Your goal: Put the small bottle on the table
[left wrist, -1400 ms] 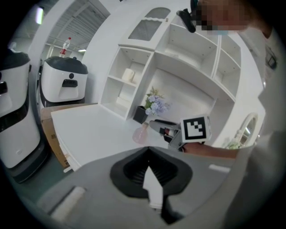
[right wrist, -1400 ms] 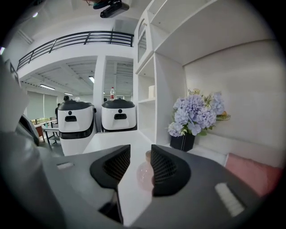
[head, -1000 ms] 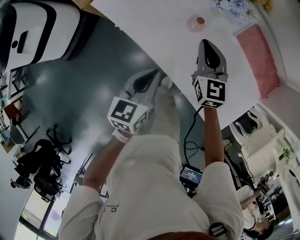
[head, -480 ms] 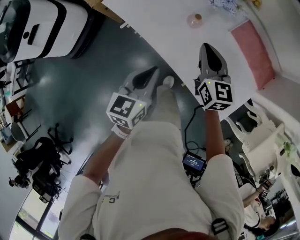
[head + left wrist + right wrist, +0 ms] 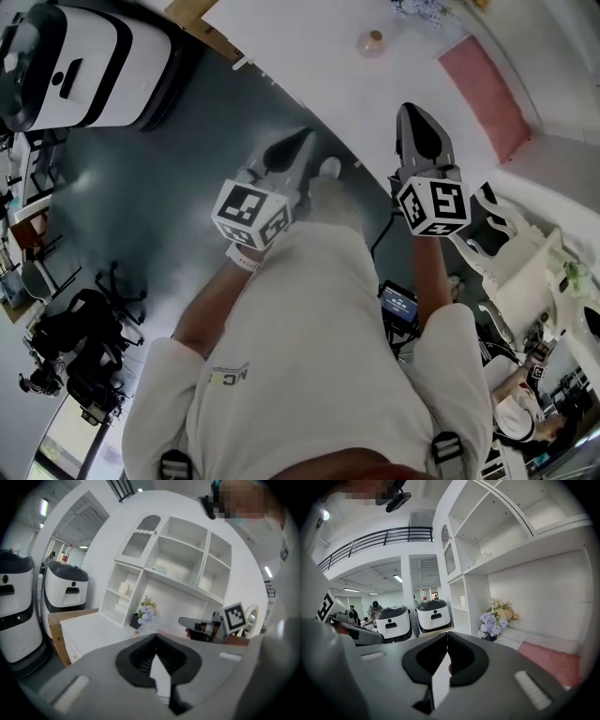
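The white desk (image 5: 309, 56) filled twelve o'clock. The left tool (image 5: 302, 139) and right tool (image 5: 411, 111) were both closed and empty, well apart from the small bottle (image 5: 372, 42), which sat on the desk at twelve o'clock. The placing looked done.

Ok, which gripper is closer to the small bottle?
The right gripper: its tip is over the white table, the small bottle ahead; the left gripper is only at the table's edge.
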`<action>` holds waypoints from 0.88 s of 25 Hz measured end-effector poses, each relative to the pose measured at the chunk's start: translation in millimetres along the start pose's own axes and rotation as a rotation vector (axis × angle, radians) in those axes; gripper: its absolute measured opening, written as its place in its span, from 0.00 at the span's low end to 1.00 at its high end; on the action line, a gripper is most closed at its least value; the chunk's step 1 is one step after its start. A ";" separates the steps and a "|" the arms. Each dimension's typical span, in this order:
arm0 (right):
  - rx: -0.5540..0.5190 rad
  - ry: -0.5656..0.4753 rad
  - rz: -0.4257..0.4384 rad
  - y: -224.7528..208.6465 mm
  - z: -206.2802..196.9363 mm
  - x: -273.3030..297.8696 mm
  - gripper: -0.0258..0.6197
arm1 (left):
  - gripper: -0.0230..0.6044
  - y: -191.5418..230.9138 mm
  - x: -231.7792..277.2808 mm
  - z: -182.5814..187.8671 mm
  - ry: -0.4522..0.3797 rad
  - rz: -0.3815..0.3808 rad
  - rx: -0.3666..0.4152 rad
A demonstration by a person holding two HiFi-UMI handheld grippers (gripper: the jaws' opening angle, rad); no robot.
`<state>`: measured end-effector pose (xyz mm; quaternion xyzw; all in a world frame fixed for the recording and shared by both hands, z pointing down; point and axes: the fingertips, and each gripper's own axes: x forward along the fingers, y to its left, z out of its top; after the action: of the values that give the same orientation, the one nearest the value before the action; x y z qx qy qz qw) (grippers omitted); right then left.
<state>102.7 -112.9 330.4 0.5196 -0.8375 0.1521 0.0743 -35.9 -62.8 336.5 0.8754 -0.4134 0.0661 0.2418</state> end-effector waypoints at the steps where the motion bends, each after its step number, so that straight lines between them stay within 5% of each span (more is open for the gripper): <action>1: -0.009 0.004 -0.001 2.0 2.1 -5.0 0.04 | 0.04 -1.1 -2.2 4.0 -0.012 -0.002 -0.008; 22: -0.019 -0.019 0.043 28.5 27.5 -51.0 0.04 | 0.04 -2.4 -17.6 39.1 -0.131 -0.005 0.013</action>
<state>101.2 -67.0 285.0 0.5020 -0.8506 0.1407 0.0681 -48.9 -68.0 295.9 0.8804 -0.4256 0.0105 0.2089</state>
